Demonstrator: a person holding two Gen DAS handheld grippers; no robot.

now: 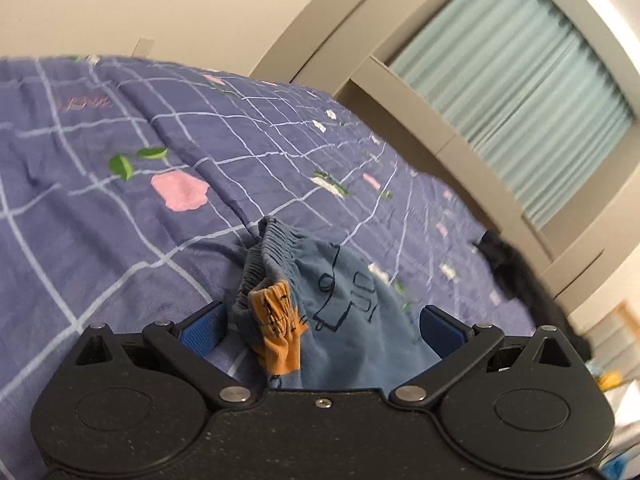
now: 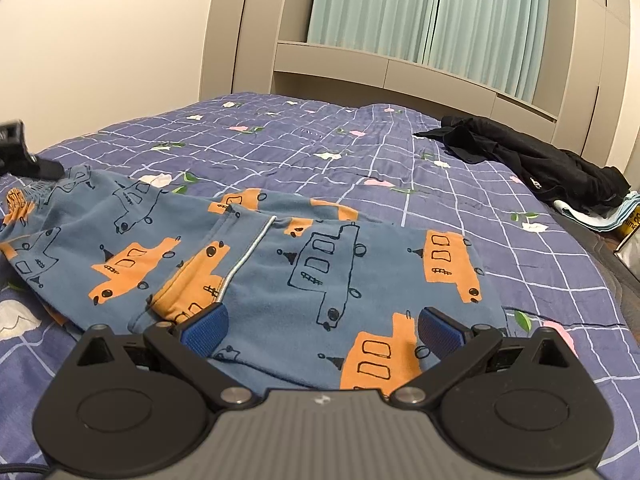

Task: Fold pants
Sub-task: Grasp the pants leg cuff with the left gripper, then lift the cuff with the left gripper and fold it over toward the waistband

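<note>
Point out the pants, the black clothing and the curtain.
pants [image 2: 280, 264]: right wrist view, on the blue leg fabric beside the printed trucks.
black clothing [image 2: 532, 160]: right wrist view, middle of the dark heap.
curtain [image 2: 432, 12]: right wrist view, on its pale green folds.

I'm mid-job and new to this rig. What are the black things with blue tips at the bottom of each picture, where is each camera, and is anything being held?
Each picture comes from a fisheye camera mounted on a hand-held claw, looking forward along its two blue-padded fingers. A person carries one claw in each hand; there is no robot arm. The left claw view looks across a purple checked bedspread at the elastic waistband end of the blue pants with orange vehicles. The cloth sits between the wide-open fingers, not pinched. The right claw view shows the same pants spread on the bed, its fingers also open over the cloth. A dark garment lies by the far right edge. Nothing is gripped.
</note>
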